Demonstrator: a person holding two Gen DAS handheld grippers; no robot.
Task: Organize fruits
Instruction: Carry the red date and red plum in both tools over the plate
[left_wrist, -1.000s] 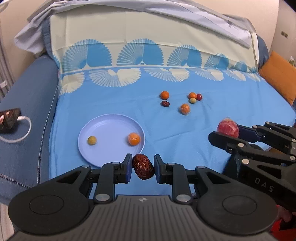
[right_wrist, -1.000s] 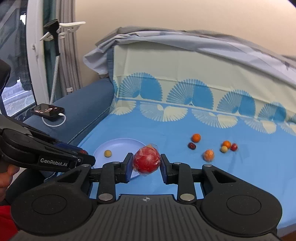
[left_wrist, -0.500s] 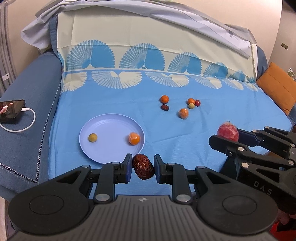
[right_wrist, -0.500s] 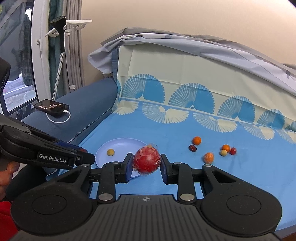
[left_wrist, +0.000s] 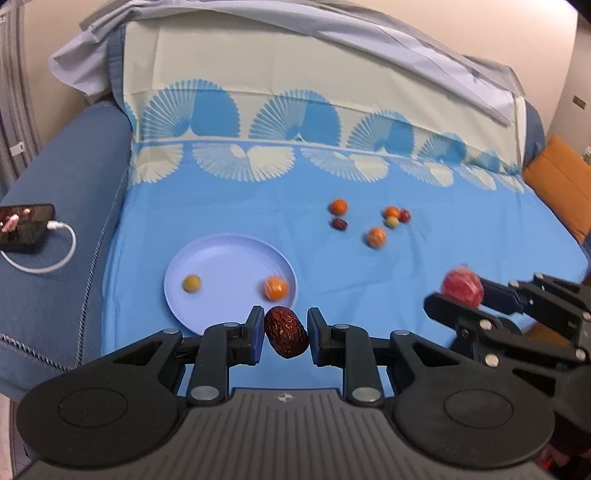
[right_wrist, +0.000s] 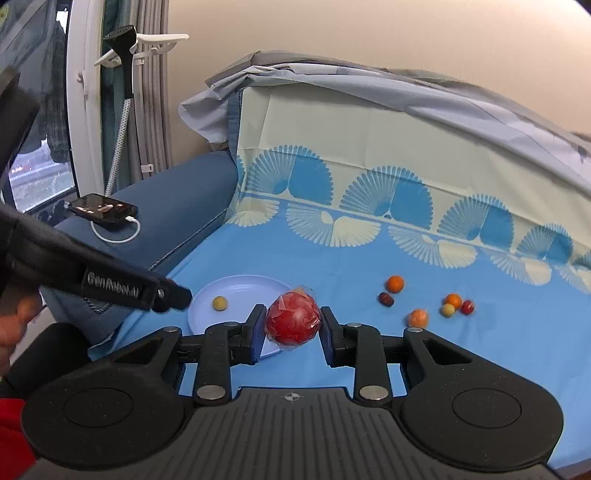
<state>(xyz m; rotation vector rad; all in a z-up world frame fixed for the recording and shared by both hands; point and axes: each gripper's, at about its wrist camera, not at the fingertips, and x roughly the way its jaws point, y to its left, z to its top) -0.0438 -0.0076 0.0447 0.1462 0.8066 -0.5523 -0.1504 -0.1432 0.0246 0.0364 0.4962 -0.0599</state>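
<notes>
My left gripper (left_wrist: 285, 332) is shut on a wrinkled brown date (left_wrist: 286, 331), held above the near rim of a light blue plate (left_wrist: 229, 258). The plate holds a small yellow-green fruit (left_wrist: 191, 283) and an orange fruit (left_wrist: 276, 288). My right gripper (right_wrist: 293, 324) is shut on a red plastic-wrapped apple (right_wrist: 293, 323); it shows in the left wrist view (left_wrist: 462, 287) at the right, off the plate. Several small orange, red and brown fruits (left_wrist: 376, 236) lie loose on the blue sheet farther back.
A blue fan-patterned sheet (left_wrist: 406, 266) covers the sofa seat. A phone with a white cable (left_wrist: 26, 221) lies on the left armrest. An orange cushion (left_wrist: 561, 184) sits at the far right. A garment steamer (right_wrist: 125, 74) stands by the window.
Both grippers have drawn back and risen a little, each keeping its fruit. The plate and loose fruits have not moved.
</notes>
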